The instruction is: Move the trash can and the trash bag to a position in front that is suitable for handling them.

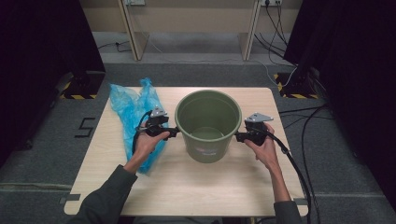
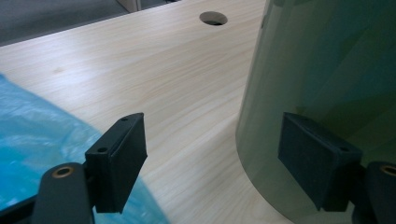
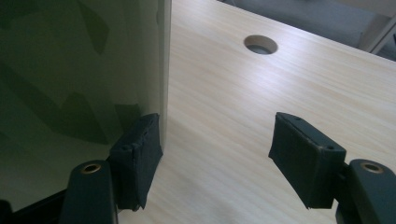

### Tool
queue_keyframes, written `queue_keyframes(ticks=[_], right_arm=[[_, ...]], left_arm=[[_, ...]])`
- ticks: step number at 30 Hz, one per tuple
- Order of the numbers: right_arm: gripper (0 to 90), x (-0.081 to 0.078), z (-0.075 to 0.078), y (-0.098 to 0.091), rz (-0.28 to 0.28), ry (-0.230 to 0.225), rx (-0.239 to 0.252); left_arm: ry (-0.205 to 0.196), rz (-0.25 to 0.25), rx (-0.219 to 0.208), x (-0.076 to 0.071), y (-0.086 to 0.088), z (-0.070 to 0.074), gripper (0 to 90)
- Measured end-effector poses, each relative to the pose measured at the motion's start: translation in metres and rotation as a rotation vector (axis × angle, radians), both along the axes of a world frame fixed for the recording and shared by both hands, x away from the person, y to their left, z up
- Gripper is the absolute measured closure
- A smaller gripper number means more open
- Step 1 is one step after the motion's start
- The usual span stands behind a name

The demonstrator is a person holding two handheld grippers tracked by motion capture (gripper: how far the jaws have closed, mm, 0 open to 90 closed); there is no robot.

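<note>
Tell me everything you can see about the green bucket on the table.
The green bucket is round, olive-coloured, plastic by its look, with slightly tapered walls and a rolled rim. It stands upright and open at the middle of the wooden table; it looks empty. A small label marks its near wall. The left claw and right claw, both open, flank it, each with one jaw at its wall.

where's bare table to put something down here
Free: the near strip of the table between the forearms, in front of the green bucket, and the far right corner behind the right hand-held gripper. Crowded: the left side, under the blue plastic bag, and the middle, where the left hand-held gripper also flanks the bucket.
</note>
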State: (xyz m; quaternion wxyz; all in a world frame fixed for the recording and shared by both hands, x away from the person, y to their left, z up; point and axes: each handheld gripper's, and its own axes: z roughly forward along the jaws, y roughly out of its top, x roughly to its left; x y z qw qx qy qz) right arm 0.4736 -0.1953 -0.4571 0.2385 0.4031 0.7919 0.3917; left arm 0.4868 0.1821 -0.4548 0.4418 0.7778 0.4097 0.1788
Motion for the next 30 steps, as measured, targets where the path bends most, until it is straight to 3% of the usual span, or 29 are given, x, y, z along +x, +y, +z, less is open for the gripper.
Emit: queue_keyframes(ticks=[6,10,15,19,22,26,30], right_arm=[[31.4,-0.01,-0.001,0.015,0.012,-0.003,0.018],[29.4,-0.014,-0.003,0.022,-0.001,0.013,0.05],[26.8,-0.024,0.0,0.024,0.007,0.001,0.028],[27.1,-0.037,0.003,0.029,-0.017,0.009,0.007],[27.4,-0.041,0.003,0.032,-0.019,-0.008,-0.004],[27.4,-0.038,0.0,0.036,-0.003,0.005,0.033],[27.4,-0.034,0.0,0.045,-0.002,-0.001,0.012]], left_arm=[[-0.015,0.018,-0.012,-0.011,0.019,0.0,22.9],[-0.001,0.013,-0.06,-0.019,0.03,0.003,20.4],[-0.015,-0.019,-0.053,-0.035,0.035,0.007,19.7],[-0.024,-0.04,-0.02,-0.047,0.032,0.005,19.8],[-0.022,-0.033,-0.017,-0.047,0.034,0.003,20.2],[-0.022,-0.009,-0.014,-0.046,0.04,0.001,20.1],[-0.019,0.022,-0.017,-0.041,0.046,0.0,20.2]])
